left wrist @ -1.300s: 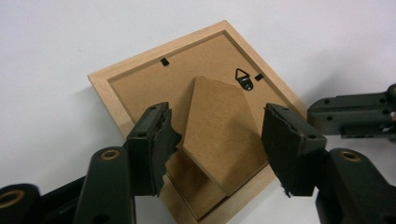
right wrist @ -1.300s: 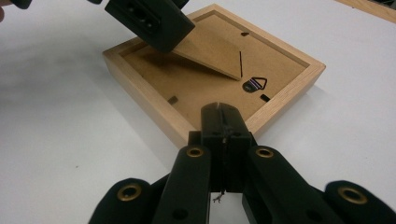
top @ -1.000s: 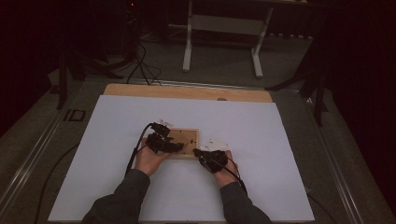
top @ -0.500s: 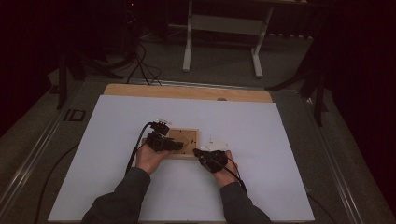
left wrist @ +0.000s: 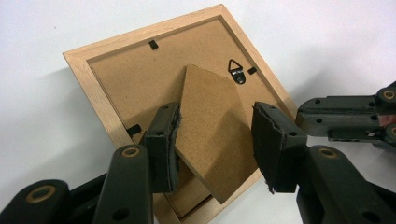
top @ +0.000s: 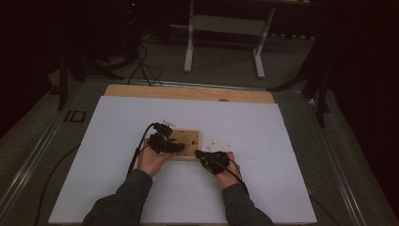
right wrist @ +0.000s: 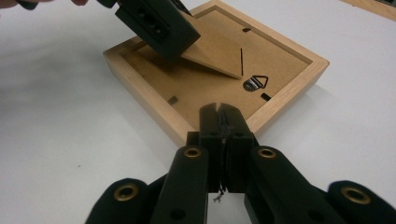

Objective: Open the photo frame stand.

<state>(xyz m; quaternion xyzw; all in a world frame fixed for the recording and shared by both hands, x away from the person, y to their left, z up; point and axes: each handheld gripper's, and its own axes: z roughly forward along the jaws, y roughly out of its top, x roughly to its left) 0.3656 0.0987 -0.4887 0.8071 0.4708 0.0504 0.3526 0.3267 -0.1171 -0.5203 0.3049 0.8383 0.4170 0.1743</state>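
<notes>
**Lifting the Stand Flap on a Face-Down Picture Frame**

Lying face down on the white table sheet, the picture frame sat directly ahead of both grippers, with its brown backing board turned up. The left gripper had its jaws spread, one on each side of the stand flap. The flap was raised at an angle off the backing; the left pad appeared to touch its edge, while the other pad stood just clear, so no firm pinch could be confirmed. The right gripper had its jaws pressed together with nothing between them. Its tip was at the near rail of the frame; whether it touched the wood could not be told.

Beyond the flap's tip, the triangular hanging ring lay flat on the backing. The small black retaining tabs along the inner edge seemed seated, so the backing had not been released.

Judged progress: the frame was positioned and the flap was partly raised. Full opening of the stand, or removal of the backing, apparently remained.
</notes>
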